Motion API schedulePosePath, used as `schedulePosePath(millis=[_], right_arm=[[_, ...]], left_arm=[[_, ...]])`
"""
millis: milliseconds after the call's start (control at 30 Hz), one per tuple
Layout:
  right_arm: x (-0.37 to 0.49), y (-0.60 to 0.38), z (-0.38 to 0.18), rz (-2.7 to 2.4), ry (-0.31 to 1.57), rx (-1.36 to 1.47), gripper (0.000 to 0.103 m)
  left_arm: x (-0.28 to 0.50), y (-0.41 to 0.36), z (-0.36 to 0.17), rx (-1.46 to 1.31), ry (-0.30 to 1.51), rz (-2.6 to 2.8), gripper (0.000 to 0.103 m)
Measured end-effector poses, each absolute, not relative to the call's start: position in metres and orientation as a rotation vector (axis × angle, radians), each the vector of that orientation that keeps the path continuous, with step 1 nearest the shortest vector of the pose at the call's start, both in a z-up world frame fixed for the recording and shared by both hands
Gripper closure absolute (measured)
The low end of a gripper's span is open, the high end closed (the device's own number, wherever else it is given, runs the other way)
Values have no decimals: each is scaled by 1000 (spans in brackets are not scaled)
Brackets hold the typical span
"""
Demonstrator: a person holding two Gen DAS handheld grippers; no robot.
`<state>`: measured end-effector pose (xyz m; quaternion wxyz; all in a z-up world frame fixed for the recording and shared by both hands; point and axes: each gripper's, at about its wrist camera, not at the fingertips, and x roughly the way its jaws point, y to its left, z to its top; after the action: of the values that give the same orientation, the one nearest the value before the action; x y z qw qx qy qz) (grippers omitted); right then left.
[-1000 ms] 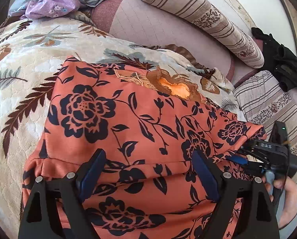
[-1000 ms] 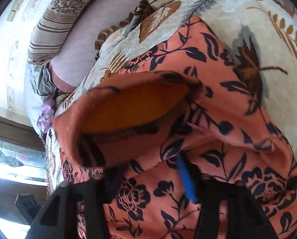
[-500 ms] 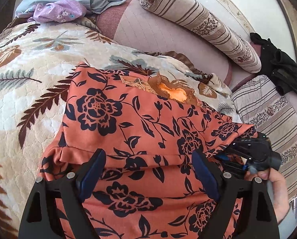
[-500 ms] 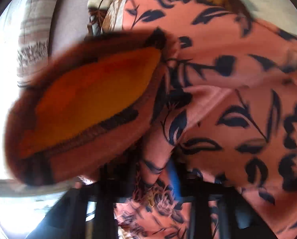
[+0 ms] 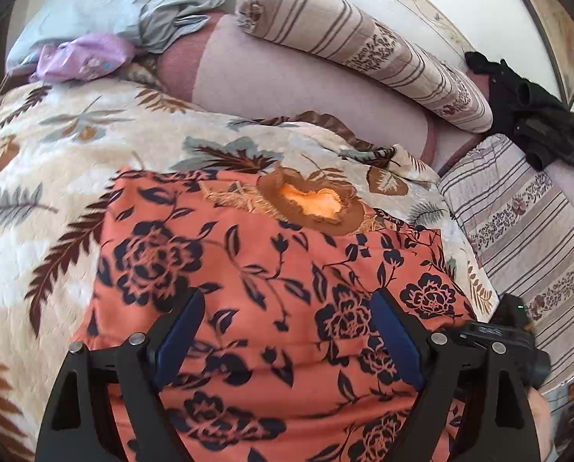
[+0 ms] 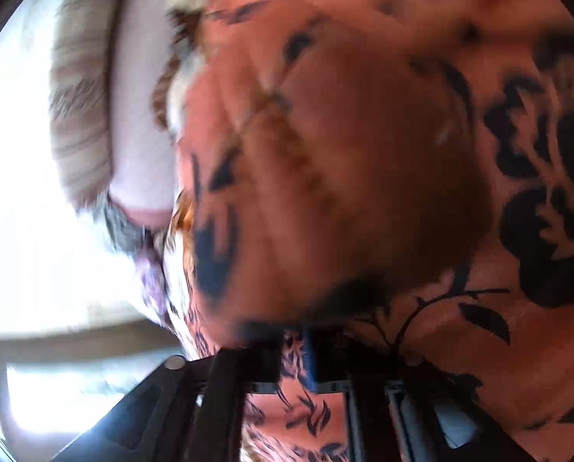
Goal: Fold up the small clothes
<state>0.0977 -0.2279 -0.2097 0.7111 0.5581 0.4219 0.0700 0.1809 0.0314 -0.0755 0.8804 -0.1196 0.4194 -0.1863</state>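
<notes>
An orange garment with dark blue flowers (image 5: 248, 269) lies spread on a leaf-patterned blanket (image 5: 56, 154). At its far edge, a brown-rimmed opening (image 5: 314, 202) shows bright orange inside. My left gripper (image 5: 287, 300) hovers over the near part of the garment, open, with nothing between its fingers. At the garment's right edge sits my right gripper (image 5: 479, 333), held by a hand. The right wrist view is blurred: a fold of the garment (image 6: 364, 154) fills it and drapes over the right gripper (image 6: 292, 350). Its jaws are opening, with cloth in the narrow gap between them.
A striped bolster (image 5: 364, 50) lies along the back against a white wall. Purple cloth (image 5: 83, 57) and grey-blue clothing (image 5: 152, 4) are heaped at the back left. A black garment (image 5: 529, 115) and a striped cushion (image 5: 518, 223) are on the right.
The left gripper has risen a little, so more of the bed shows. The right gripper has swung down and across with the lifted fold, and its view has rolled and blurred.
</notes>
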Motion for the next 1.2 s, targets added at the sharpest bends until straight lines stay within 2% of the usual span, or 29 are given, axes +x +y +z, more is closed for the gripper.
schedulePosePath(millis=[33,67,300,567,600,633,667,700,800,933,1000,1033,1100,1133,1200], right_arm=[[90,-228,-203,187,937,1208,50],[84,-230,-198,207,933,1195,39],[40,-270,-132,129,738,1028,38],[101,-324,-147,25,900,909,39],[108,-319,-147,58,937,871,40],[136,-326,-150,68,971,826,49],[155,-324,-159,63,1003,810,82],[158,-322,-162,77,1036,816,94],[151,-297,-119,79,972,596,96],[155,-266,-42,10,712,271,97],[169,-269,-49,-53,685,207,97],[186,-273,-71,-74,758,190,95],[215,-298,-134,-121,1019,239,88],[216,-305,-151,-120,1063,264,88],[194,-314,-137,-115,938,293,86]], left_arm=[[184,25,-75,-250,871,-402,15],[187,17,-75,-251,868,-416,15],[193,-10,-100,-203,937,-446,15],[171,28,-101,-216,921,-395,15],[170,34,-101,-222,915,-389,15],[169,40,-101,-227,912,-379,15],[168,44,-103,-230,917,-371,15],[168,48,-105,-233,927,-365,15],[166,61,-107,-242,921,-349,15],[167,71,-105,-254,893,-336,15],[172,70,-105,-263,892,-333,15],[175,69,-106,-268,899,-333,15],[181,64,-108,-265,916,-327,15],[184,61,-108,-256,923,-323,15],[186,60,-104,-246,902,-336,15]])
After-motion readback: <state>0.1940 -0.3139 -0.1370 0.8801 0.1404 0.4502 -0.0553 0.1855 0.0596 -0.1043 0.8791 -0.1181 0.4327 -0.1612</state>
